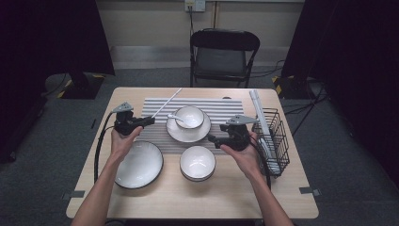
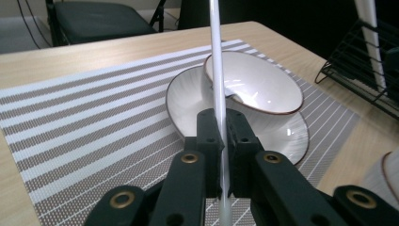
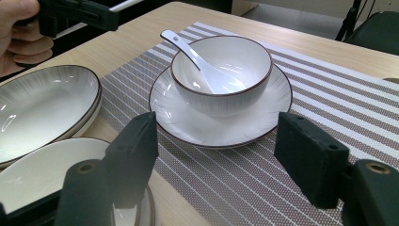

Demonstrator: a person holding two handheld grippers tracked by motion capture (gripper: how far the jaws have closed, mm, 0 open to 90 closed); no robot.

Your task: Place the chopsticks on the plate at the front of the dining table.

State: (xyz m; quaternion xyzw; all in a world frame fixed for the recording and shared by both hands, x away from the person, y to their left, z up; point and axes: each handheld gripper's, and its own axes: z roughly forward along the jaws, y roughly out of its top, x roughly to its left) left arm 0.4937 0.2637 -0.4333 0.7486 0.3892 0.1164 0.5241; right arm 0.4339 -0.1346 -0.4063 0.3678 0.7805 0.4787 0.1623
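My left gripper (image 1: pixel 149 121) (image 2: pixel 220 127) is shut on a thin white chopstick (image 1: pixel 165 103) (image 2: pixel 216 56), which slants up and away over the striped placemat (image 1: pixel 226 110) (image 2: pixel 94 122). A white bowl (image 1: pixel 190 117) (image 3: pixel 230 66) with a white spoon (image 1: pixel 175 117) (image 3: pixel 188 52) in it sits on a white saucer plate (image 1: pixel 188 133) (image 3: pixel 221 127) in the middle of the mat. My right gripper (image 1: pixel 211 138) (image 3: pixel 221 141) hovers just right of that plate, open, nothing between its jaws.
A large dark-rimmed plate (image 1: pixel 139 164) lies at the front left, and a second white bowl (image 1: pixel 197 162) in front of the mat. A black wire basket (image 1: pixel 273 136) holding more white sticks stands at the right edge. A black chair (image 1: pixel 223 52) is behind the table.
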